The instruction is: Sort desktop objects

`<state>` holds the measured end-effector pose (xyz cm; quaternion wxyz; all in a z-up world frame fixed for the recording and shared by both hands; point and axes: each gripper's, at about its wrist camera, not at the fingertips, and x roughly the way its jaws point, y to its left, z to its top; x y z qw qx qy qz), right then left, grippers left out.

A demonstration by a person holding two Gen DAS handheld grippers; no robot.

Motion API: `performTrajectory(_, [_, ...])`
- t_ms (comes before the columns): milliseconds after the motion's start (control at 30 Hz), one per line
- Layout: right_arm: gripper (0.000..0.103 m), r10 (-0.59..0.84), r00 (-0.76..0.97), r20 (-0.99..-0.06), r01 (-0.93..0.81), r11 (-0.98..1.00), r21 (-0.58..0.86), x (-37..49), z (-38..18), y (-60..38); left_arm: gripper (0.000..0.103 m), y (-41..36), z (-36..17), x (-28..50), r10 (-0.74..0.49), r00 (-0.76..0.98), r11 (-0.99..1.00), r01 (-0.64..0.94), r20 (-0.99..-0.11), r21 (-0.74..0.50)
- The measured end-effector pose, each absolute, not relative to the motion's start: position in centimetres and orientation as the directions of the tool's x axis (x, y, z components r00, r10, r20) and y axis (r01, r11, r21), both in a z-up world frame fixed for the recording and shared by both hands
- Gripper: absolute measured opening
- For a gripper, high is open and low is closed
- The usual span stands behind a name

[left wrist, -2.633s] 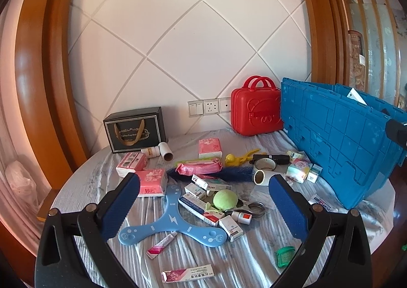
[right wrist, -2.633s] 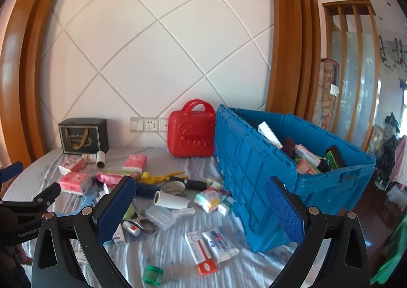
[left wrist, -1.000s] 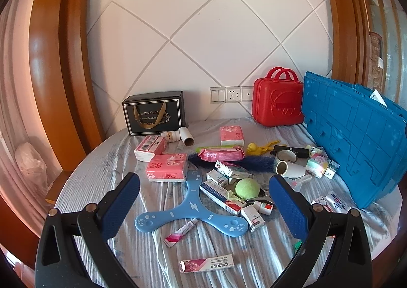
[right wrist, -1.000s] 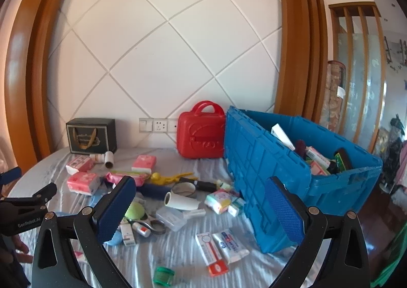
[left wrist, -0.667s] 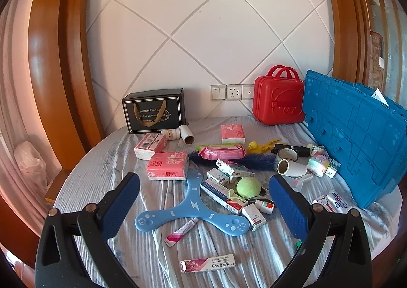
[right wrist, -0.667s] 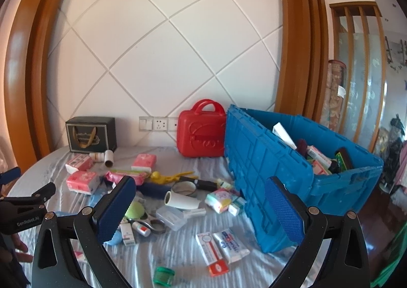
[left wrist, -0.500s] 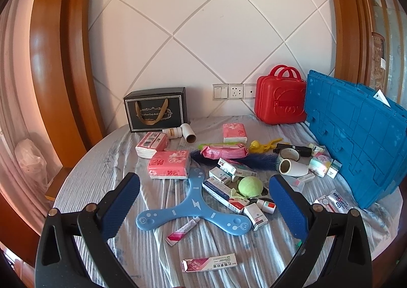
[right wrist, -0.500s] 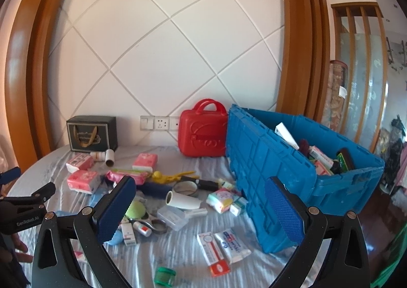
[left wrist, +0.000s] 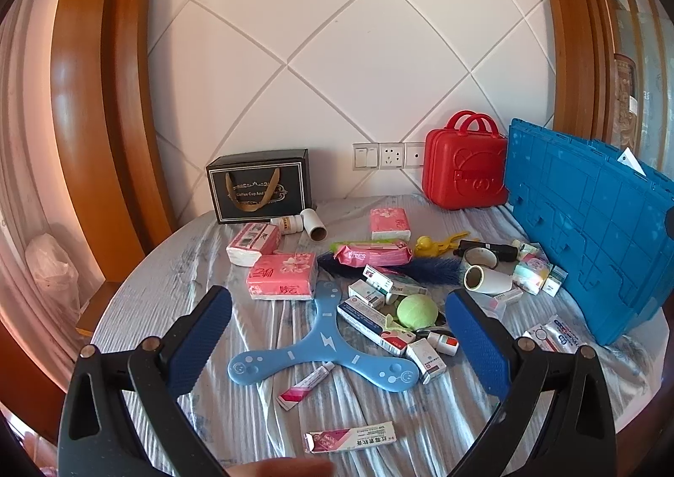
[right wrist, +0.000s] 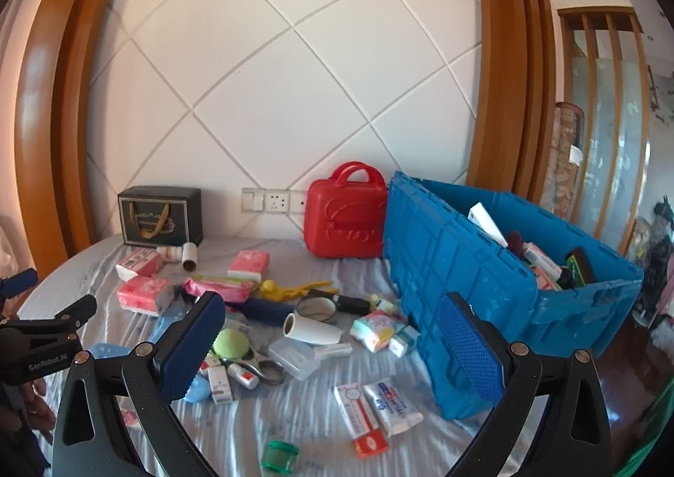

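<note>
Many small items lie scattered on a grey cloth-covered round table [left wrist: 160,291]. A light blue three-armed boomerang [left wrist: 324,346] lies in the middle, with a green ball [left wrist: 417,310], medicine boxes [left wrist: 366,319], pink tissue packs [left wrist: 282,277] and a white roll [left wrist: 484,279] around it. A blue crate [right wrist: 484,266] at the right holds several items. My left gripper [left wrist: 337,334] hangs open above the near table, holding nothing. My right gripper [right wrist: 332,344] is open too, empty, above the clutter beside the crate. The left gripper's body [right wrist: 46,334] shows at the right wrist view's left edge.
A red mini suitcase [left wrist: 463,165] and a black gift bag [left wrist: 261,184] stand against the white wall. Two tubes [left wrist: 349,437] lie near the front edge. A green lid [right wrist: 280,454] and toothpaste boxes [right wrist: 375,407] lie near the crate. A hand [right wrist: 29,405] holds the left gripper.
Both views have drifted slightly: the table items sit a little further right and lower in the left wrist view. Nothing was picked up, and both grippers stay open.
</note>
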<state>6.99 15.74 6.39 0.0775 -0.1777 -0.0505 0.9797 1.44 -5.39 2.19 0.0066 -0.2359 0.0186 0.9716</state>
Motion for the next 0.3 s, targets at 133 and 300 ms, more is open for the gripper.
performTrajectory(133, [0.103, 0.174, -0.923, -0.344, -0.141, -0.983, -0.120, 7.03, 6.31, 16.11, 0.103, -5.68, 2.09, 1.44, -0.019, -0.890, -0.999, 0.005, -0.456, 0.032])
performTrajectory(300, [0.103, 0.175, -0.925, -0.336, -0.140, -0.982, -0.125, 7.09, 6.57, 16.12, 0.103, -5.85, 2.45, 1.52, -0.001, -0.887, -1.000, -0.001, -0.462, 0.003])
